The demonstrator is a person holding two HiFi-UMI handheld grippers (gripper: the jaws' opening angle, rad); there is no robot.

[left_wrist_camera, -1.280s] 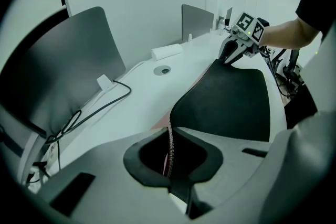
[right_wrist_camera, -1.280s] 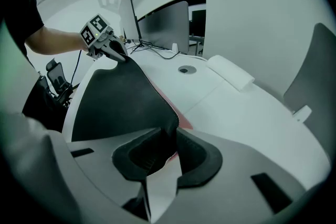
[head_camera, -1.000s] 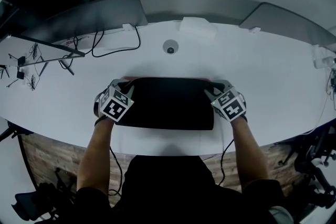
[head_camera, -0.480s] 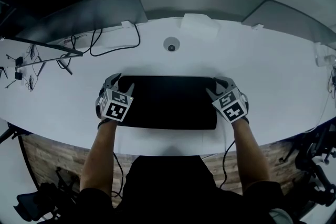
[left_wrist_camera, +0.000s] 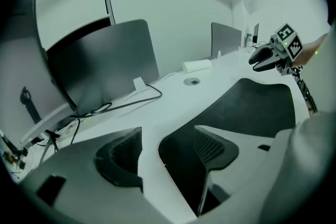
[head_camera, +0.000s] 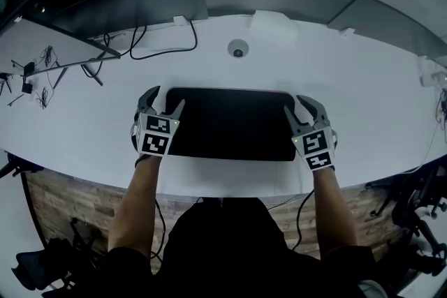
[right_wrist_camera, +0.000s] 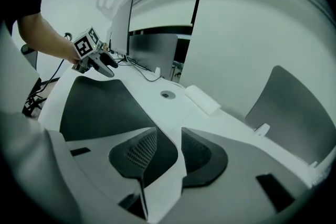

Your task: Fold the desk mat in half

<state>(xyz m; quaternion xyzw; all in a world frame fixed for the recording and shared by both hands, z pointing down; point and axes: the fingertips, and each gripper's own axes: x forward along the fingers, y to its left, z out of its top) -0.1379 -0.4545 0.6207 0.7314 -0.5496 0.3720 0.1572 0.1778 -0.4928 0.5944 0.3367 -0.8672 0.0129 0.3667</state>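
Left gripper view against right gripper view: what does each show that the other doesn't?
Left view only: the right gripper from outside, and the left gripper with jaws just opened wide, nothing gripped, above the mat's corner. Right view only: the left gripper from outside, and the right gripper's jaws, apart though just closed a little, nothing gripped. Both: mat, desk, grommet.

White worktop [head_camera: 377, 101]: round cable grommet [head_camera: 238, 49] rear centre, white block [head_camera: 274, 26] just to its right, nr back edge. Dark partition panel [head_camera: 140, 3] rear left, grey panel [head_camera: 391, 24] rear right. Black cables [head_camera: 150, 52] looped at left rear.
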